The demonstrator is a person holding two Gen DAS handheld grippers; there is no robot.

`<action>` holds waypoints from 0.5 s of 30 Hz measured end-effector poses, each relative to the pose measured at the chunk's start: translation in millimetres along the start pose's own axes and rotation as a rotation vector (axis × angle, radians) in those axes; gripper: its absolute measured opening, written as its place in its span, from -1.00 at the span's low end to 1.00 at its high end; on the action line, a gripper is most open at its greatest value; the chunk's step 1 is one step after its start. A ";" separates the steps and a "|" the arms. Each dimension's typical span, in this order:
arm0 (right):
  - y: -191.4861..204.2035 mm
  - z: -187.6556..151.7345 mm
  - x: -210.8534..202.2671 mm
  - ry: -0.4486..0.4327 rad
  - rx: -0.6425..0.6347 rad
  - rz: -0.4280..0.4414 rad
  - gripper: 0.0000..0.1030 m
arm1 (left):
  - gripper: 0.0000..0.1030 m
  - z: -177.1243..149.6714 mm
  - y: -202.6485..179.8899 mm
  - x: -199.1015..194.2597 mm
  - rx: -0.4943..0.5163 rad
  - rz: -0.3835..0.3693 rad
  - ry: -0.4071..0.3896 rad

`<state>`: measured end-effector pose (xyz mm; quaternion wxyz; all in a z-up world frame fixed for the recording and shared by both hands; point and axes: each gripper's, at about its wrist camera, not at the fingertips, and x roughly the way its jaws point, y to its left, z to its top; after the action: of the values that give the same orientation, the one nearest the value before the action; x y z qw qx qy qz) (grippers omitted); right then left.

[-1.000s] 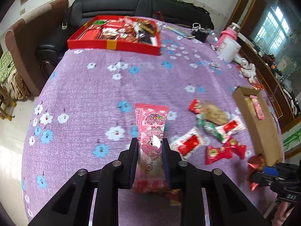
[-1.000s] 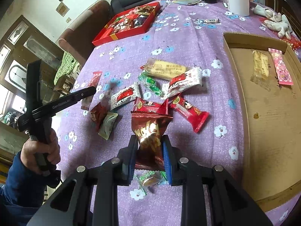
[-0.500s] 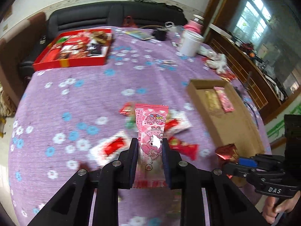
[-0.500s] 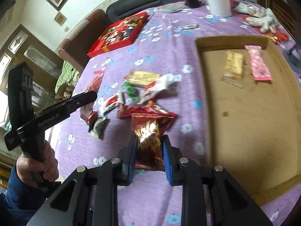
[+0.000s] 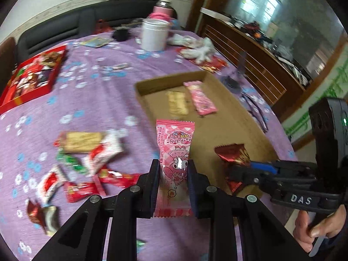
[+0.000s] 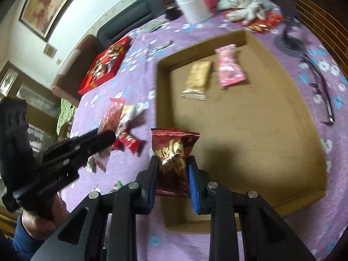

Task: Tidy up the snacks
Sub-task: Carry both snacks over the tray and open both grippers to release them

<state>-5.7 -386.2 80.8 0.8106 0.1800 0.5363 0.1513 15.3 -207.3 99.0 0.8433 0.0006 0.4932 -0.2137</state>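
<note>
My left gripper (image 5: 171, 163) is shut on a pink snack packet (image 5: 175, 150), held above the table by the near left edge of the cardboard box (image 5: 142, 96). My right gripper (image 6: 171, 159) is shut on a dark red snack bag (image 6: 174, 152), held over the box's near left corner (image 6: 159, 100); it also shows in the left wrist view (image 5: 236, 158). In the box lie a beige wafer packet (image 6: 196, 79) and a pink packet (image 6: 230, 68). Several loose snacks (image 5: 87, 158) lie on the purple flowered cloth left of the box.
A red tray of sweets (image 5: 32, 76) sits at the far left. A white jar (image 5: 154, 34) with a pink bottle behind it stands at the back. White cloth and red packets (image 5: 202, 52) lie beyond the box. Glasses (image 6: 322, 95) lie right of it.
Both grippers have swung right with their packets, from over the loose snacks toward the cardboard box. The right gripper now hangs over the box's corner.
</note>
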 end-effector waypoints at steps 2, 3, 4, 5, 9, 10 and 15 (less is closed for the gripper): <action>-13.3 1.1 -3.5 -0.001 0.025 -0.010 -0.52 | -0.53 0.5 -14.0 9.2 0.017 -0.012 0.018; -18.1 1.8 -4.4 -0.001 0.033 -0.015 -0.52 | -0.53 0.6 -19.9 13.8 0.024 -0.019 0.026; -25.3 2.4 -6.2 -0.001 0.045 -0.024 -0.52 | -0.53 0.4 -26.3 19.0 0.029 -0.025 0.036; -29.8 2.9 -7.3 0.000 0.052 -0.030 -0.52 | -0.53 0.1 -31.1 22.8 0.033 -0.029 0.042; -48.2 4.7 -11.1 0.004 0.075 -0.051 -0.52 | -0.53 0.1 -45.1 40.8 0.039 -0.038 0.068; -53.7 5.7 -12.2 0.006 0.081 -0.054 -0.52 | -0.53 0.5 -47.9 46.0 0.039 -0.038 0.074; -69.8 12.5 -9.9 0.022 0.082 -0.068 -0.52 | -0.54 1.3 -54.3 70.4 0.014 -0.040 0.110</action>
<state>5.7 -454.2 61.6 0.8013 0.1931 0.5567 0.1037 26.5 -282.3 52.5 0.8105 0.0085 0.5370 -0.2338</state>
